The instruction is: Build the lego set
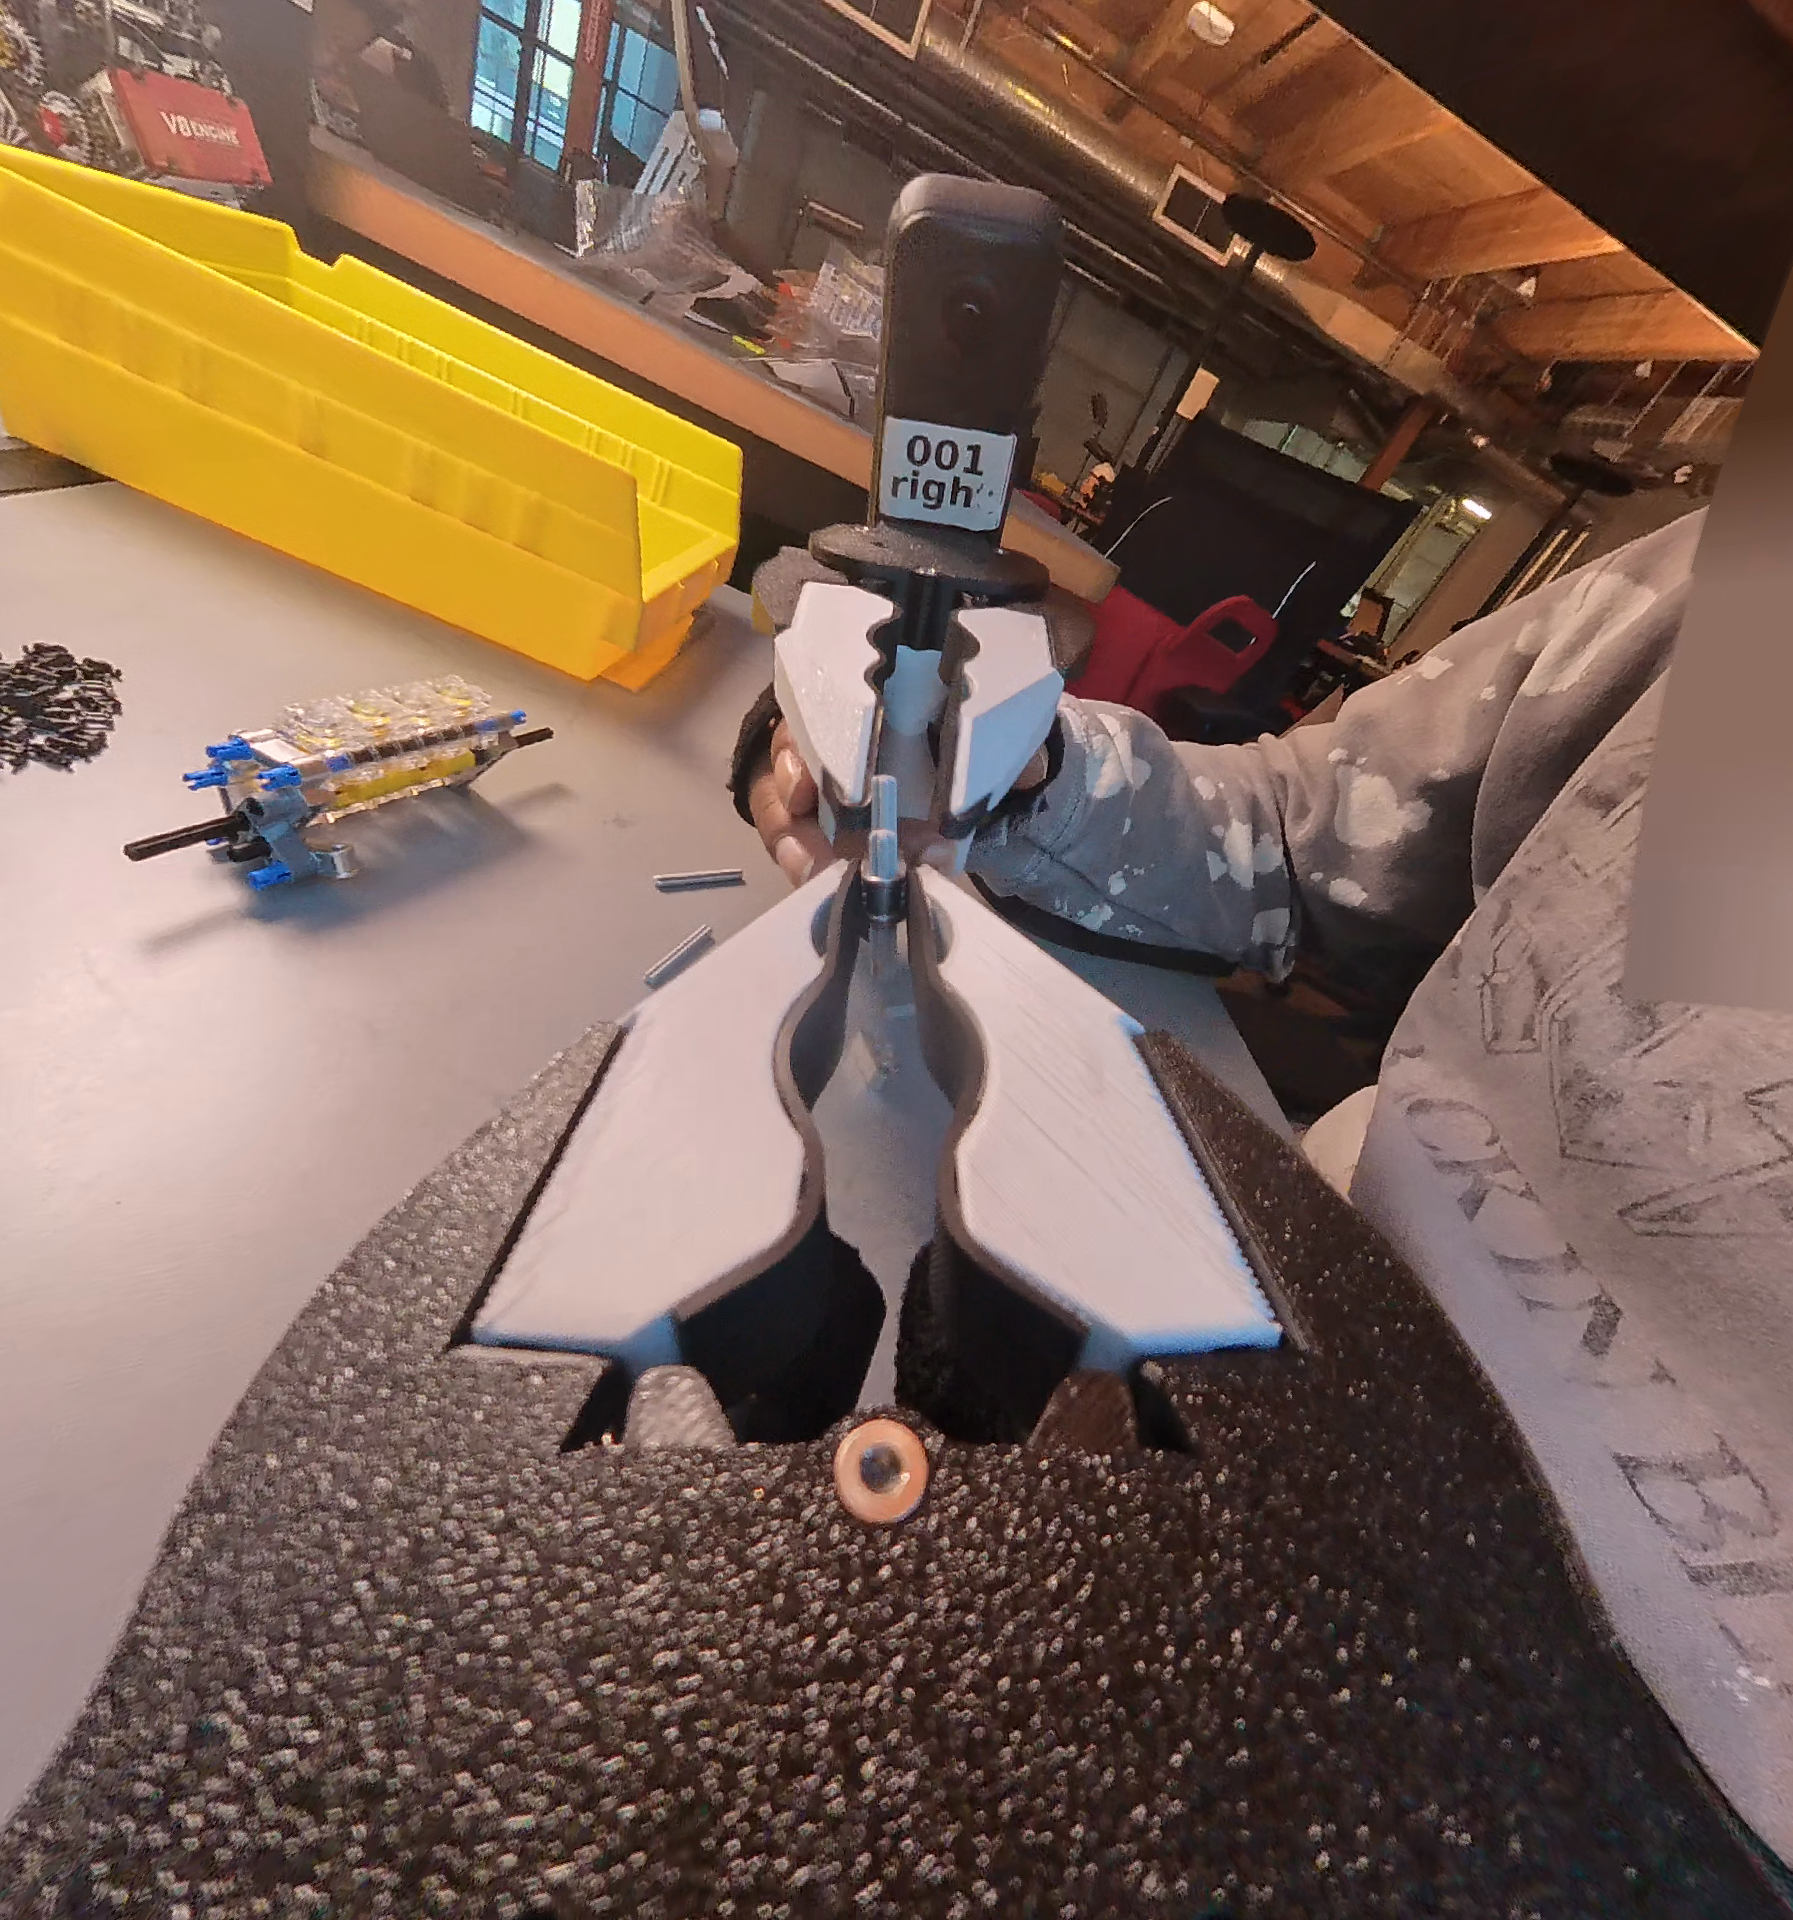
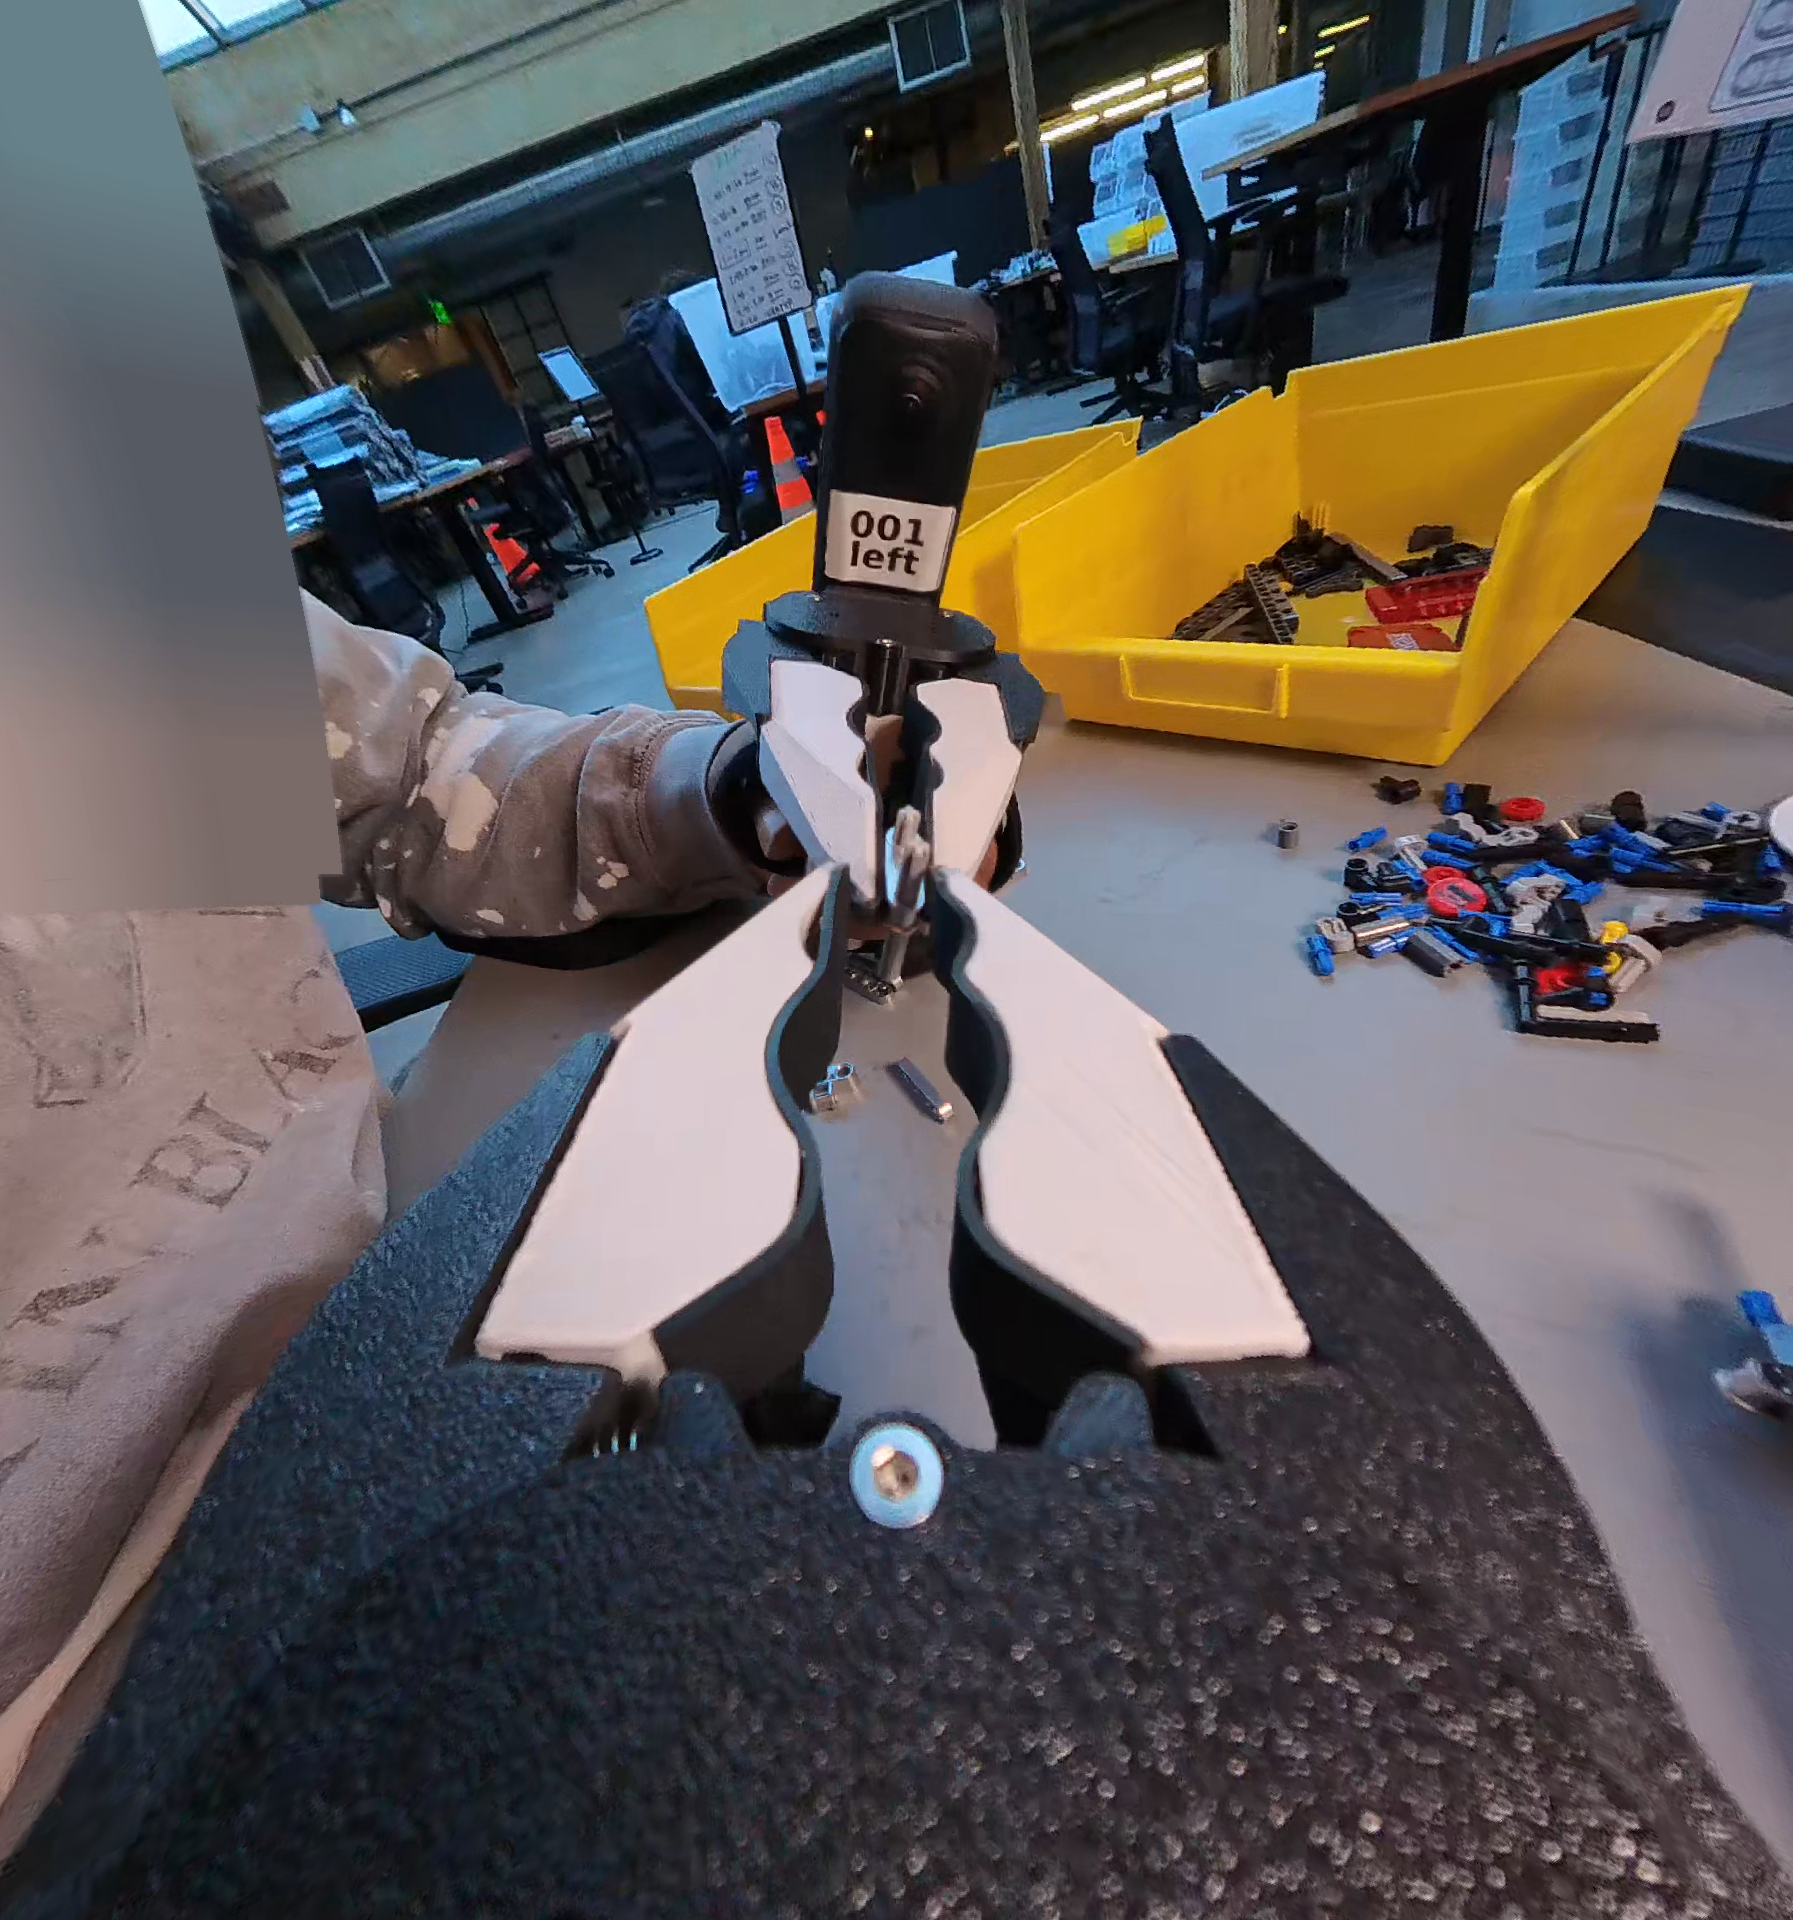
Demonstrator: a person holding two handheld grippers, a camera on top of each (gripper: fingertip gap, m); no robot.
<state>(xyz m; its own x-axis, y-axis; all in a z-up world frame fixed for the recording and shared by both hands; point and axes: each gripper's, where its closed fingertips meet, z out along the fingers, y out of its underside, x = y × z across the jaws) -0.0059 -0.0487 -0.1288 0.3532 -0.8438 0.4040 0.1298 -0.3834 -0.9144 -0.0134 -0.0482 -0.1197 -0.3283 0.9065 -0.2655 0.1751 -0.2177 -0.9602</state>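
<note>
Here we see the left tool (image 1: 879,894) and right tool (image 2: 887,909) meeting tip to tip above the grey tabletop (image 2: 1287,1143), each clamped on one small grey pin assembly (image 1: 881,847). Two short grey pins (image 1: 679,954) lie just below. Nearby, a yellow bin (image 2: 1494,623) holds dark and red bricks, with loose blue and black parts (image 2: 1557,904) beside it.
</note>
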